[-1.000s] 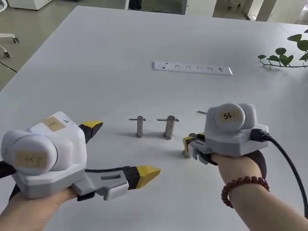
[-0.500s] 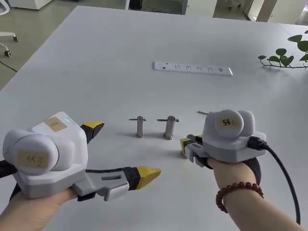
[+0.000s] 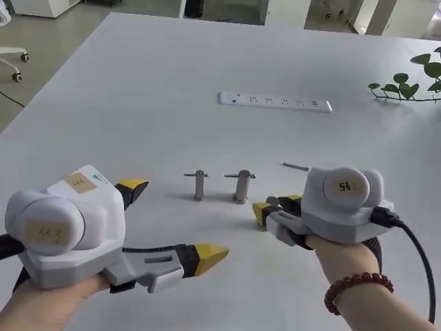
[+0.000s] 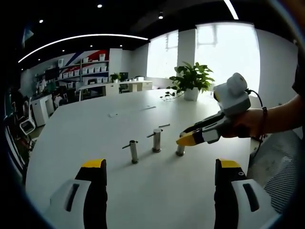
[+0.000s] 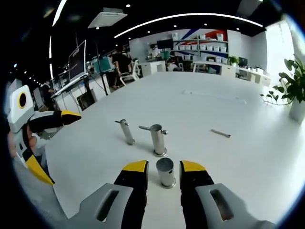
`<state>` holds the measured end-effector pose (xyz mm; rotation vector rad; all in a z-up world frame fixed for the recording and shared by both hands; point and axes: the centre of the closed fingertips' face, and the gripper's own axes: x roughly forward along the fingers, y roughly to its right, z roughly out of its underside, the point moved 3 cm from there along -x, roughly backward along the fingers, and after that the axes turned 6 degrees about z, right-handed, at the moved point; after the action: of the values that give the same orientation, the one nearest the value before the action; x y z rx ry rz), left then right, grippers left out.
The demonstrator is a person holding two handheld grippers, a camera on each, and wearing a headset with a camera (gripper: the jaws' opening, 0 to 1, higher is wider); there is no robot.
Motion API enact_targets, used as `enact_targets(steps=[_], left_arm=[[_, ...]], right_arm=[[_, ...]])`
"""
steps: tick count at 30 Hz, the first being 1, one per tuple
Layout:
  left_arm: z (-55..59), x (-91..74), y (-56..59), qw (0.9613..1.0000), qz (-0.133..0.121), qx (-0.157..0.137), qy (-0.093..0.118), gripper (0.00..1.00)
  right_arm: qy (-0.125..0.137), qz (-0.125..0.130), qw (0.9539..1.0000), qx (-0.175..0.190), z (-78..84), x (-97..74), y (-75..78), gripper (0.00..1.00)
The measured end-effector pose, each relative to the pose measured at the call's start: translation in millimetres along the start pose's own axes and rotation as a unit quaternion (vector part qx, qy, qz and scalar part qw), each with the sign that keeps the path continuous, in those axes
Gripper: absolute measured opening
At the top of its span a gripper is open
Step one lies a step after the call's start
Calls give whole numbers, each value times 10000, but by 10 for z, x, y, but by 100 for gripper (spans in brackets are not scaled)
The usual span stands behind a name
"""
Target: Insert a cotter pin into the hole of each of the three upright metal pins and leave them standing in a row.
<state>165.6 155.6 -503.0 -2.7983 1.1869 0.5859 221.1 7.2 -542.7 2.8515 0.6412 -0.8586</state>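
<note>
Your right gripper brackets the bare pin, jaws slightly apart. Your left gripper, jaws wide, sits left of that pin; loose cotter pin beyond it.

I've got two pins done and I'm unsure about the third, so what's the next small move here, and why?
Probably close the right gripper on the third pin: it stands bare between the open jaws, while a loose cotter pin lies beyond, and the left gripper is open and free to fetch it.
</note>
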Motion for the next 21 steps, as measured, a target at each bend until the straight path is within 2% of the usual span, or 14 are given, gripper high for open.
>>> enact_targets(steps=[6, 7, 8, 14, 21], left_arm=[[-2, -1, 1, 10000, 3, 14, 1, 94], [-2, 0, 3, 10000, 6, 20, -1, 94], [-3, 0, 3, 10000, 6, 22, 2, 94], [-20, -6, 0, 10000, -4, 32, 59, 93], [-26, -8, 8, 10000, 5, 27, 81, 91]], right_arm=[[-33, -333, 9992, -225, -31, -122, 56, 21], [-36, -474, 9984, -312, -47, -148, 65, 21], [-31, -513, 9982, -324, -51, -159, 67, 21], [-134, -634, 9957, -662, -80, -256, 231, 20], [-298, -659, 9915, -1082, -197, -247, 476, 19]])
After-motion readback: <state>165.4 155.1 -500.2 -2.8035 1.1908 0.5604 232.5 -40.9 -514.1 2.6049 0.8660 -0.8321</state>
